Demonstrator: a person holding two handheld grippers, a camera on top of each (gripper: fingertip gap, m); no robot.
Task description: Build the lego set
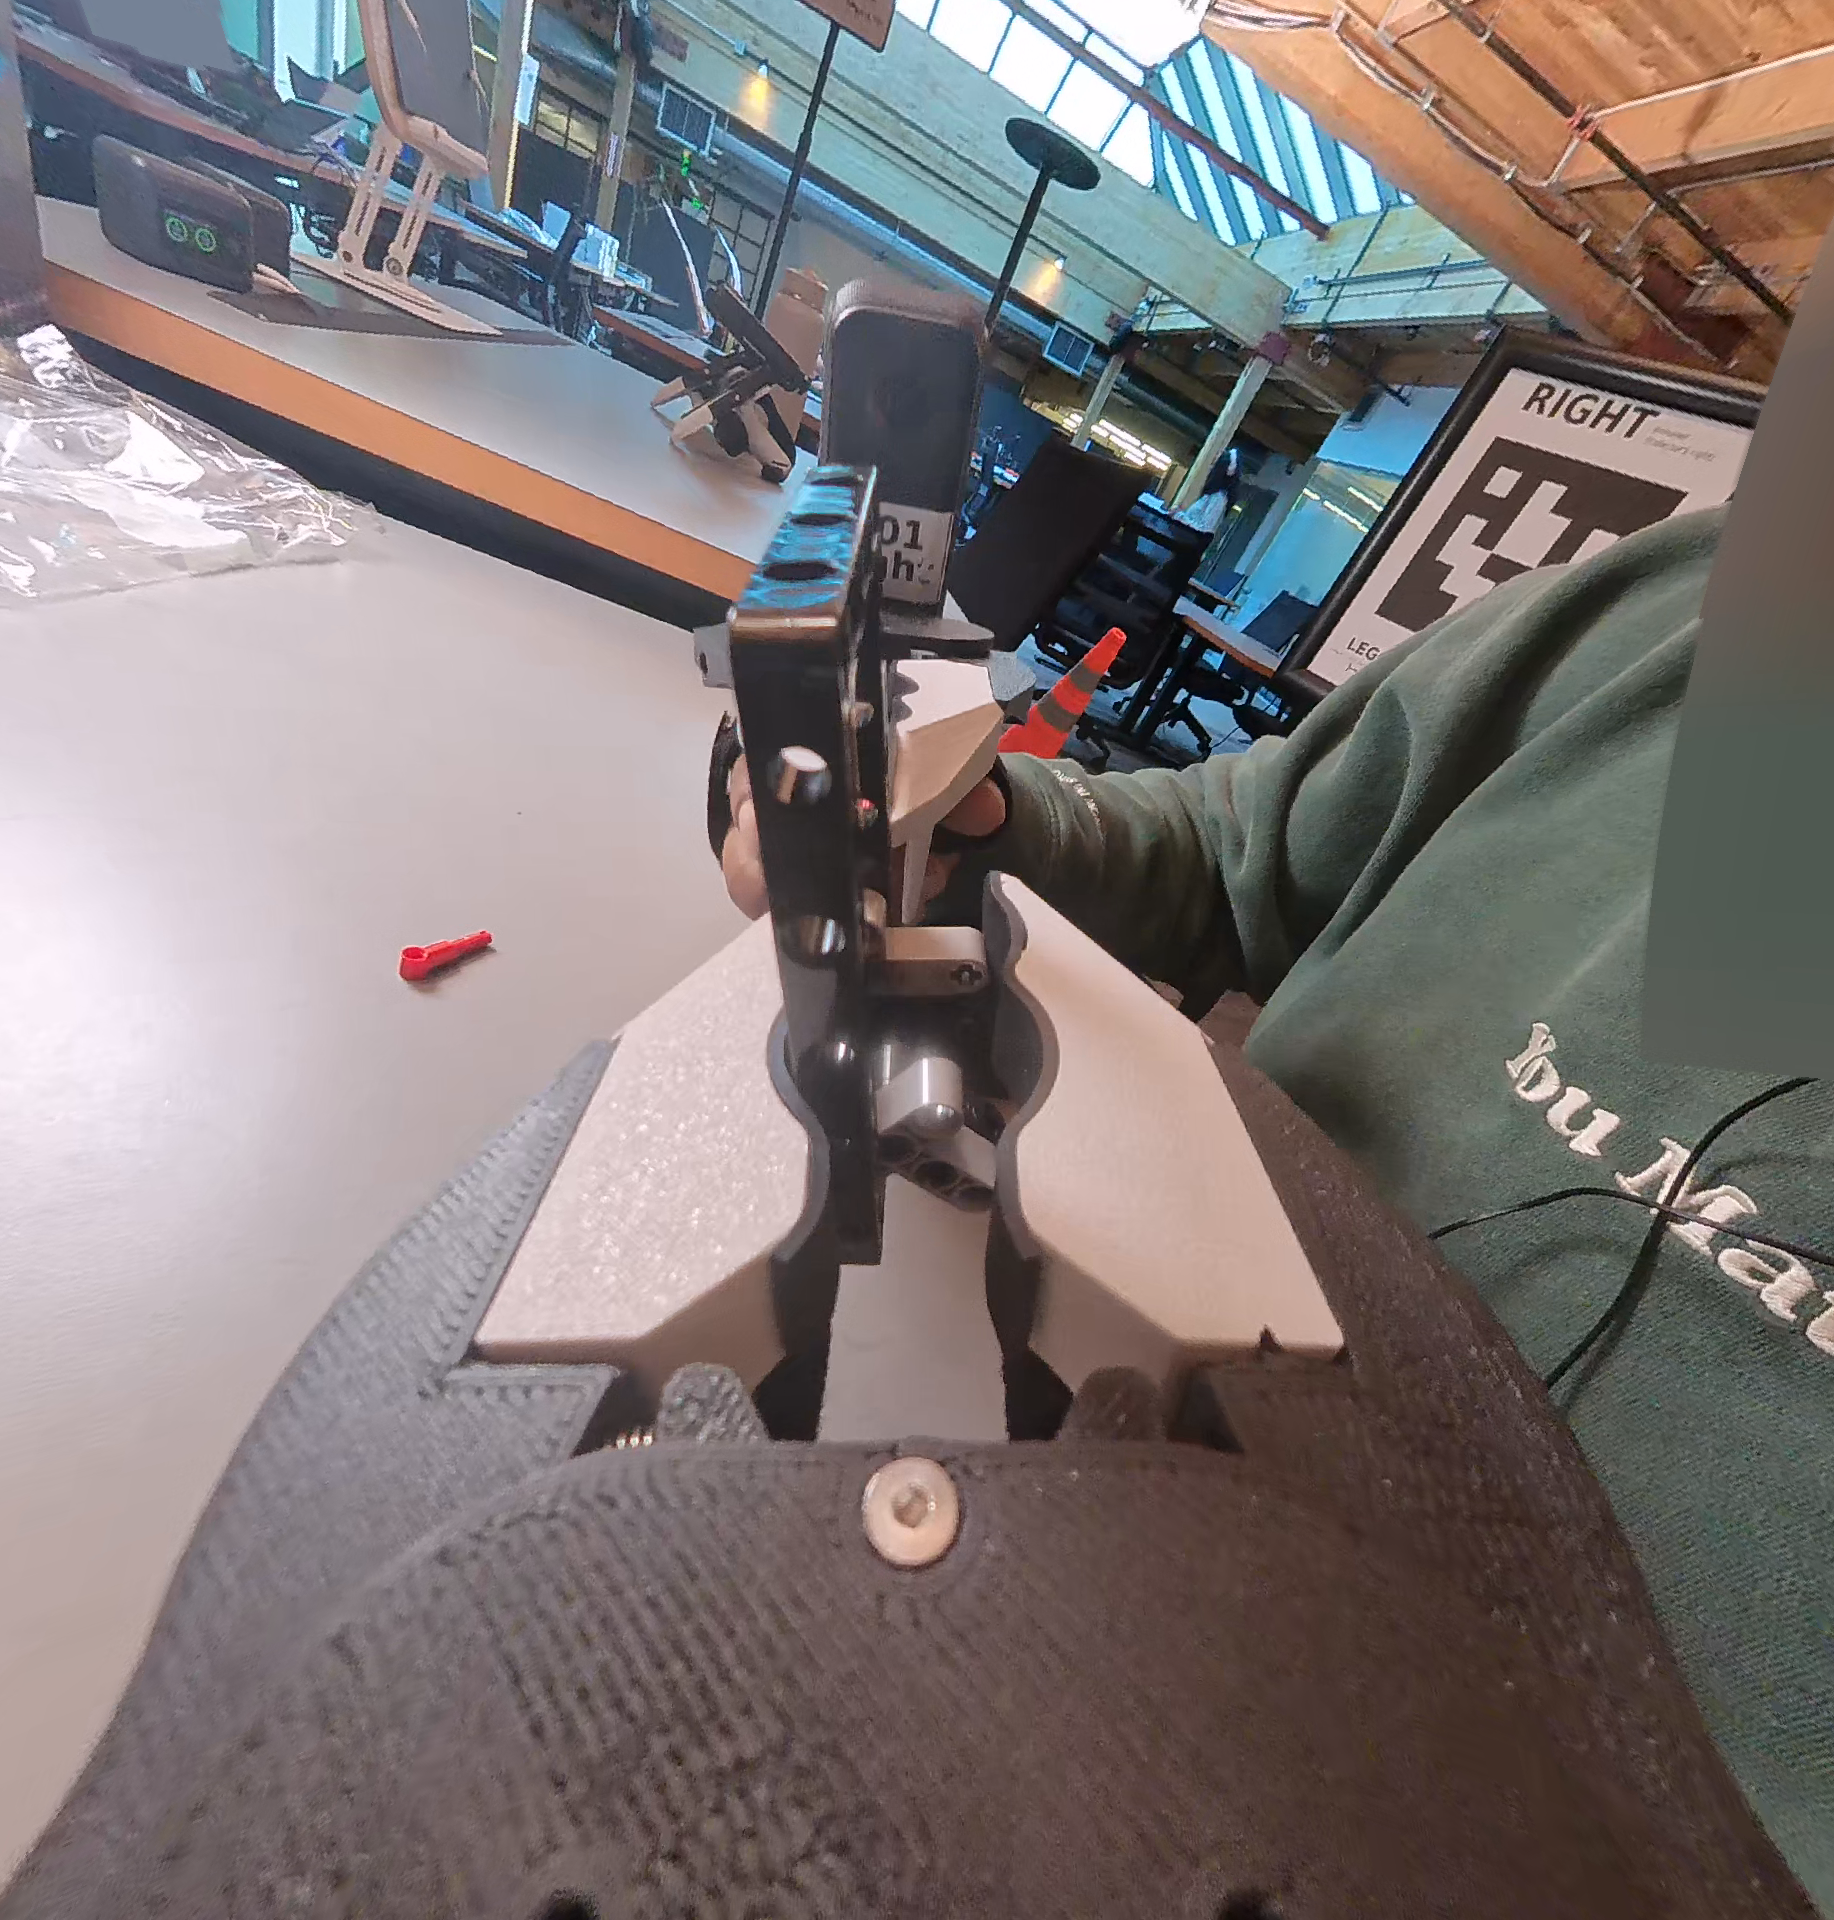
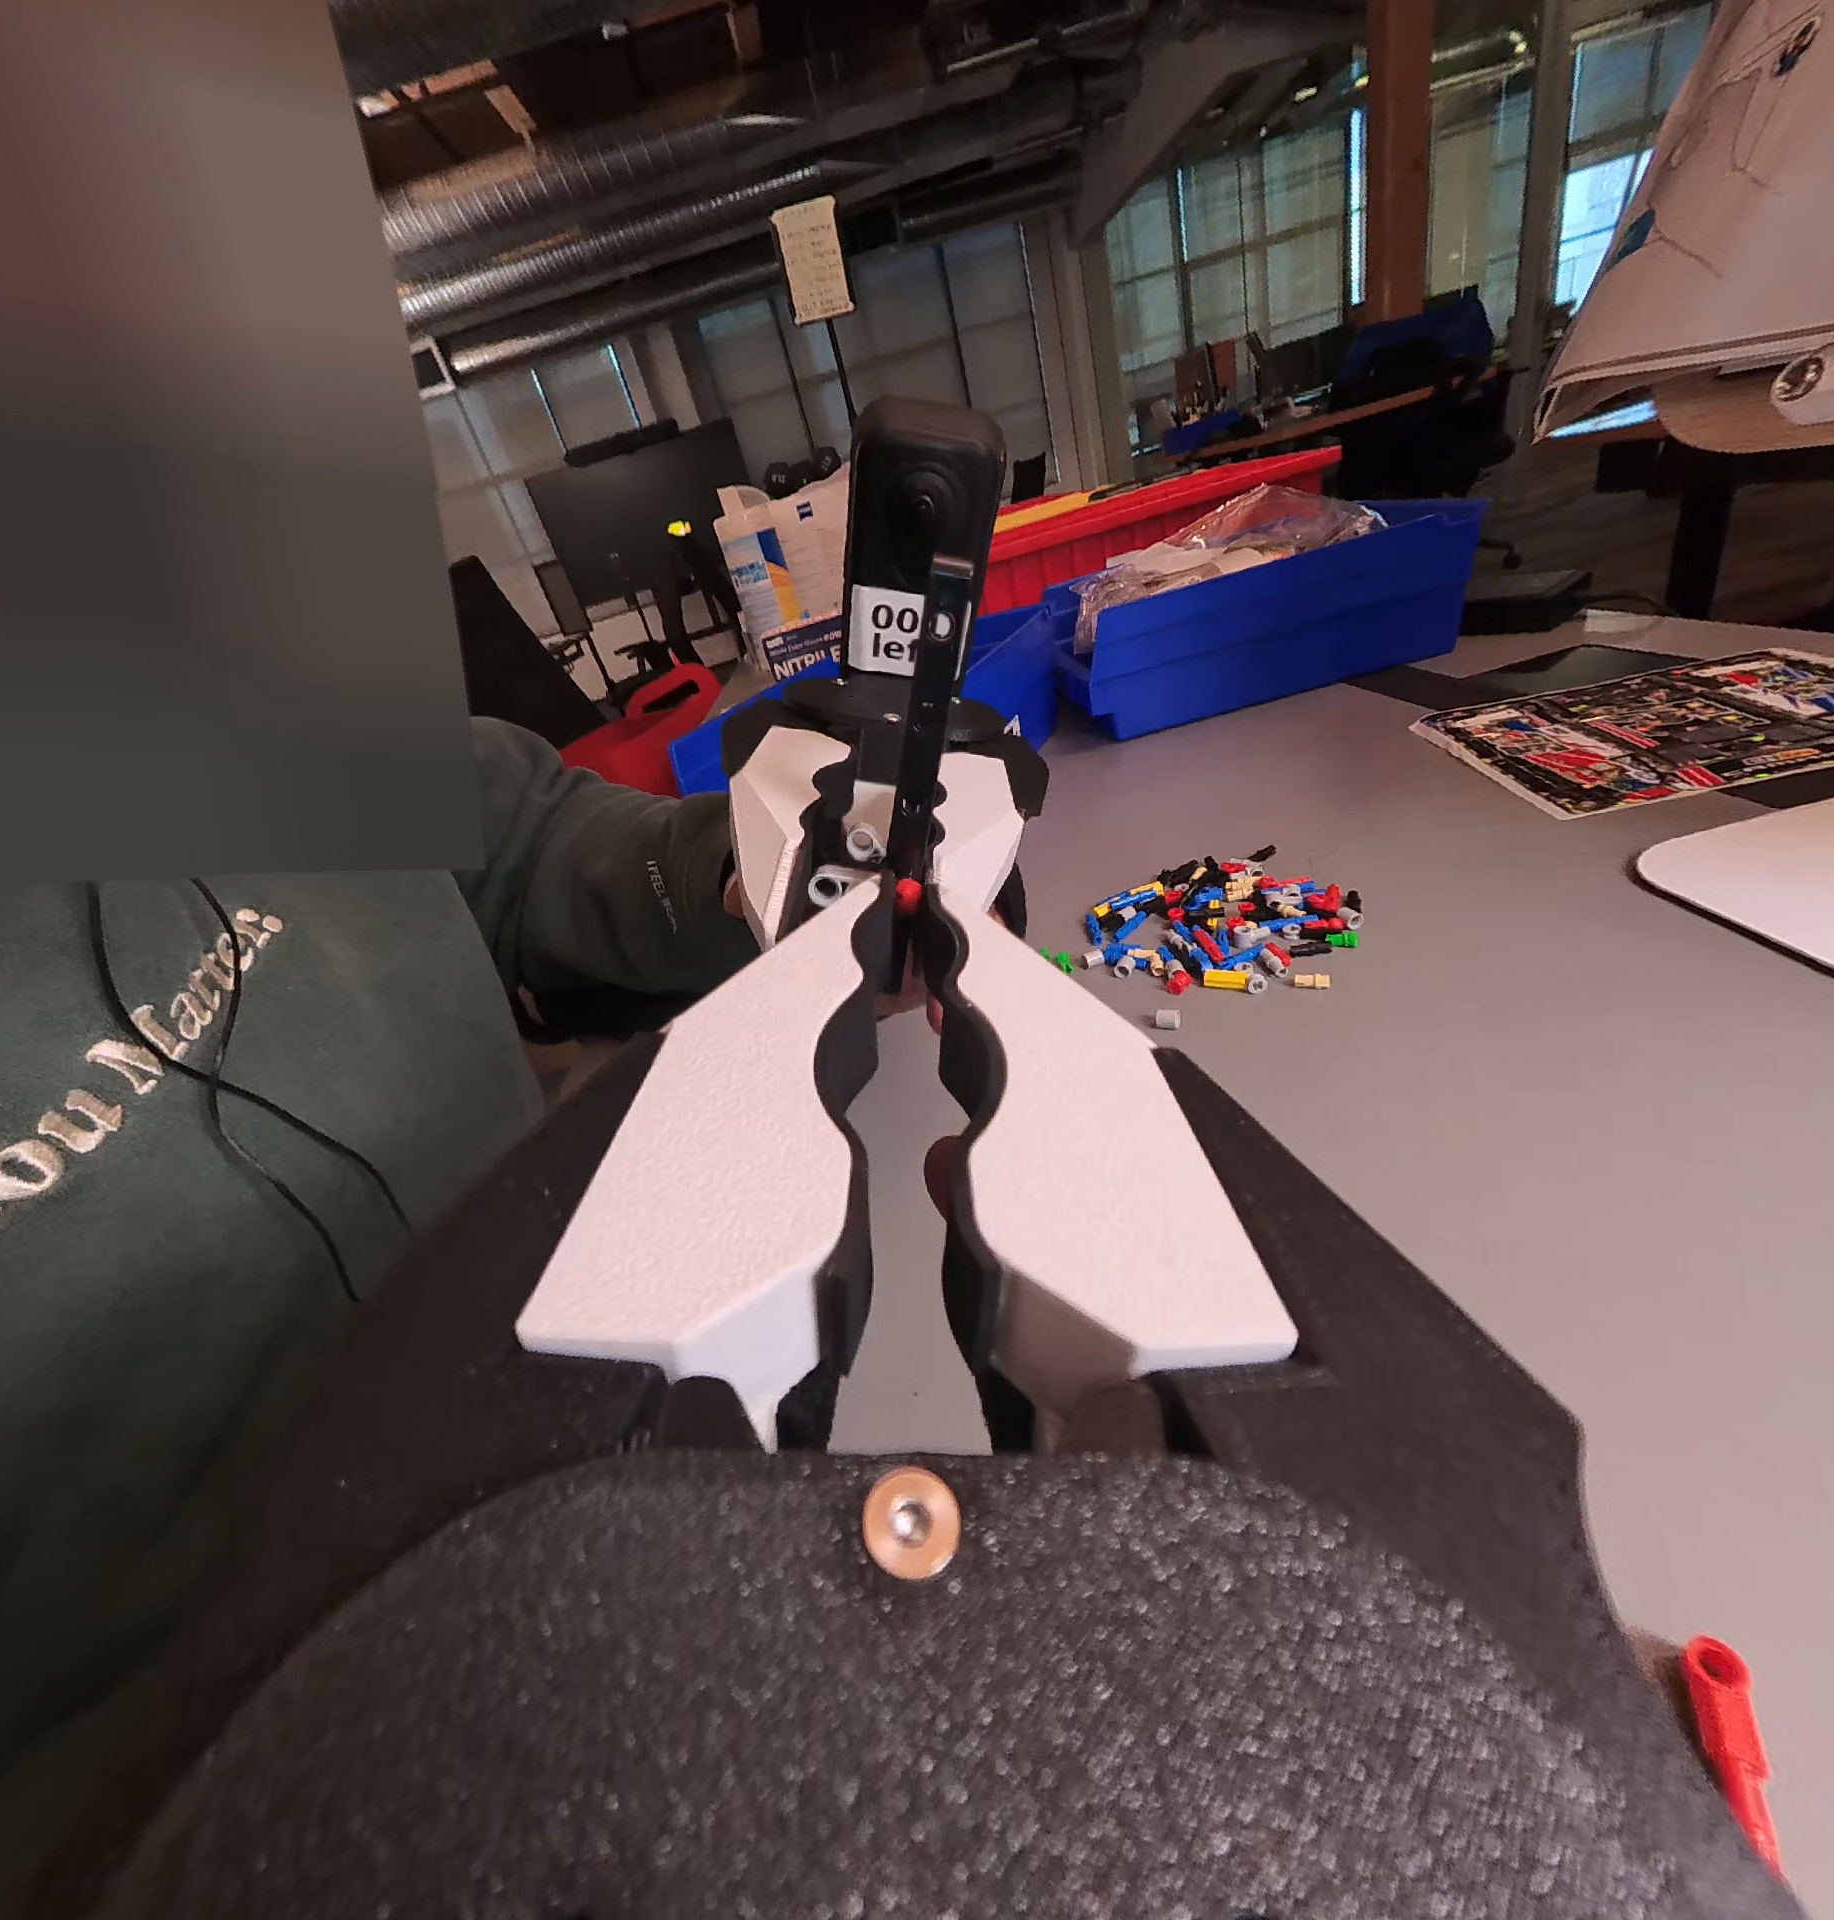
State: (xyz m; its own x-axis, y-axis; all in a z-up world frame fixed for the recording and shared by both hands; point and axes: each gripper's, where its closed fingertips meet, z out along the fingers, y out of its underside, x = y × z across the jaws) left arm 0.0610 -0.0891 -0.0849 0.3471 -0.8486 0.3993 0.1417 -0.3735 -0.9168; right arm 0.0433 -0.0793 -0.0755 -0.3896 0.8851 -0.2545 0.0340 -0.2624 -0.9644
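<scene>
left hand-held gripper [image 1: 897, 1060] clamps the black lego frame [image 1: 809, 790] upright; right hand-held gripper [image 2: 905, 904] pinches a small red pin [image 2: 906, 889] against it, loose pieces [image 2: 1219, 925] on the worktop [image 2: 1515, 1091] beyond

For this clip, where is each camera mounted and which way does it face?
Left wrist view: on the left gripper, looking along its fingers at the black frame it clamps, with the right gripper and a green sleeve beyond.
Right wrist view: on the right gripper, facing back at the left gripper, with the loose parts pile and blue bin behind.
Shared: both grippers, the frame, the grey table.
</scene>
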